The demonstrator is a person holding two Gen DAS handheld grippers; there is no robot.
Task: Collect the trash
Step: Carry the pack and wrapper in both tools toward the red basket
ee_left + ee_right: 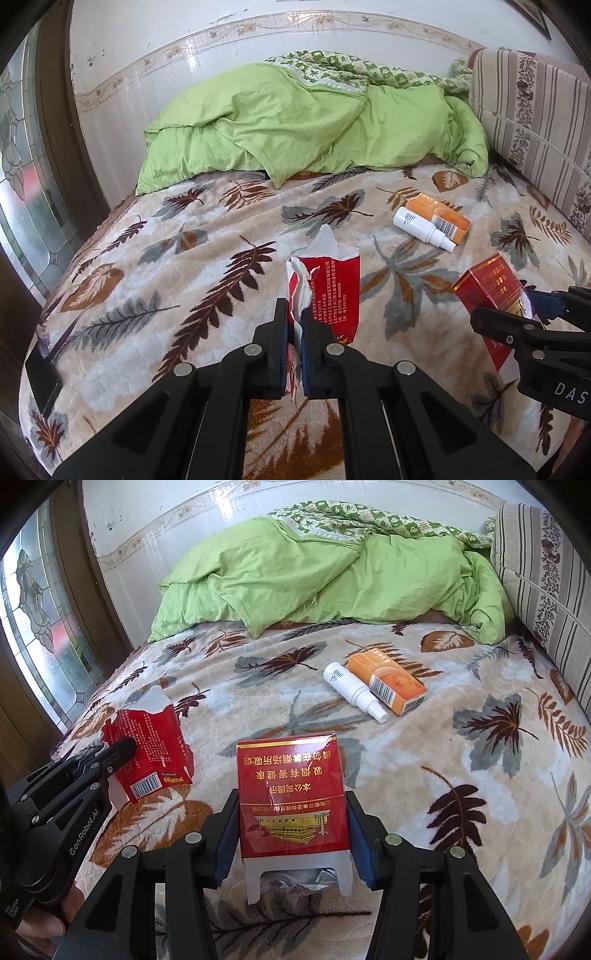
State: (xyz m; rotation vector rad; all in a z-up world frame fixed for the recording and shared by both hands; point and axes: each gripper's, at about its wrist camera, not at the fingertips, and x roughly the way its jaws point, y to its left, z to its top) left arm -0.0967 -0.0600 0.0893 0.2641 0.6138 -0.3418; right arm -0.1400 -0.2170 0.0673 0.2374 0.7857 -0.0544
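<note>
Nearest the right wrist camera, low in the centre of the frame, the right claw [293, 834] is closed on a red flip-top cigarette pack with gold print [291, 801], one blue-padded finger against each side wall, its long axis running straight away from the lens and its opened, foil-lined end toward the camera. Low in the centre of the left wrist view, the left claw [294, 350] is pinched nearly to nothing on the ragged white edge of a torn red cardboard carton [325, 291], which stands up from the fingers with its ripped mouth at the top. Both claws are therefore full, by my reading, and each would have to drop its load before taking more. What remains on the leaf-patterned plush blanket [461, 757] lies in the upper right of both frames: a white plastic spray bottle [354, 691] touching an orange cardboard medicine box [388, 681], side by side, long axes slanting from upper left to lower right. They sit ahead and to the right of the right claw, well apart from it; the right hand looks the nearer. A rumpled green duvet [295, 572] fills the top.
</note>
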